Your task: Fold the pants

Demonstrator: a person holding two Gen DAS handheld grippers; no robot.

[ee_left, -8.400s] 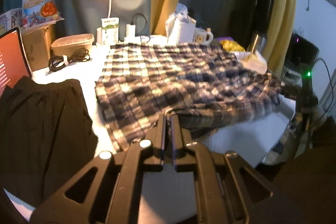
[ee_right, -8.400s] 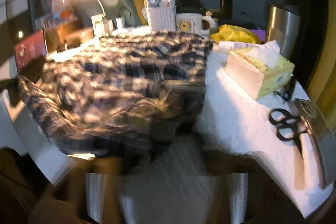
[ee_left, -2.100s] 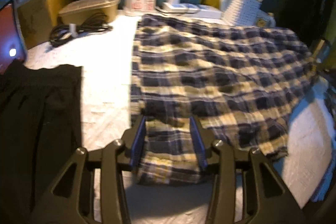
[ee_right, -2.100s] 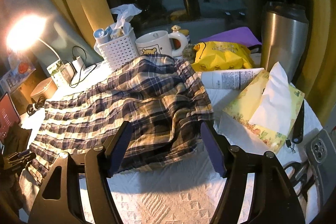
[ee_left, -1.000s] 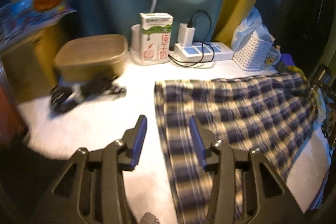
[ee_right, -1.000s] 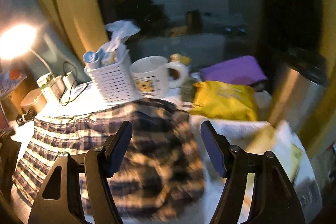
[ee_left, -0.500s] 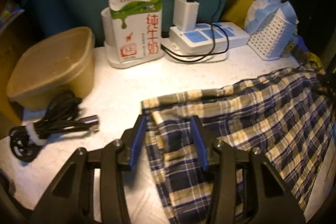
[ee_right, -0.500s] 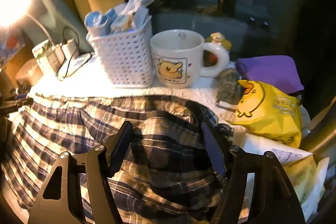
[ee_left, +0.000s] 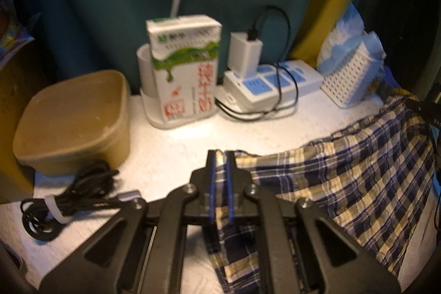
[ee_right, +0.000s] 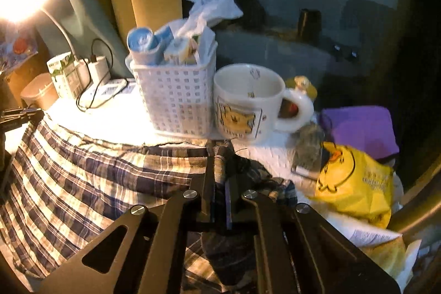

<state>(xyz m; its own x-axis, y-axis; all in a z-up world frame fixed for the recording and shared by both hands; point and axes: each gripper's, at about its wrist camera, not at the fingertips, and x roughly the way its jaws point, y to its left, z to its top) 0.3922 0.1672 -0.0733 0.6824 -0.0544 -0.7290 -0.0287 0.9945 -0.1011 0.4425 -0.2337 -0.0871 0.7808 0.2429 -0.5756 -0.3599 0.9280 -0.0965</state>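
**Both far corners pinched, ready to fold toward the near edge**

The plaid pants (ee_left: 344,178) lie spread across the white table (ee_left: 176,139), their far edge just short of the clutter along the wall. The left gripper (ee_left: 220,156) is clamped on the far left corner of the cloth, plaid fabric showing between its blue pads. The right gripper (ee_right: 219,156) is likewise closed on a bunched bit of the far right corner. I'd judge this the start of a fold: both far corners are held, and the next move calls for lifting them together and carrying them toward the near side, level, so the edge stays straight.

Room is tight at the far side. The white basket (ee_right: 173,101) and the bear mug (ee_right: 245,101) stand just beyond the right claw, the yellow bag (ee_right: 355,183) close on its right. Near the left claw sit the brown tub (ee_left: 74,117), the milk carton (ee_left: 184,73), the power strip (ee_left: 273,84) and a coiled black cable (ee_left: 69,197), which a dragging hem could catch. Toward the near side, I see nothing standing on the cloth.
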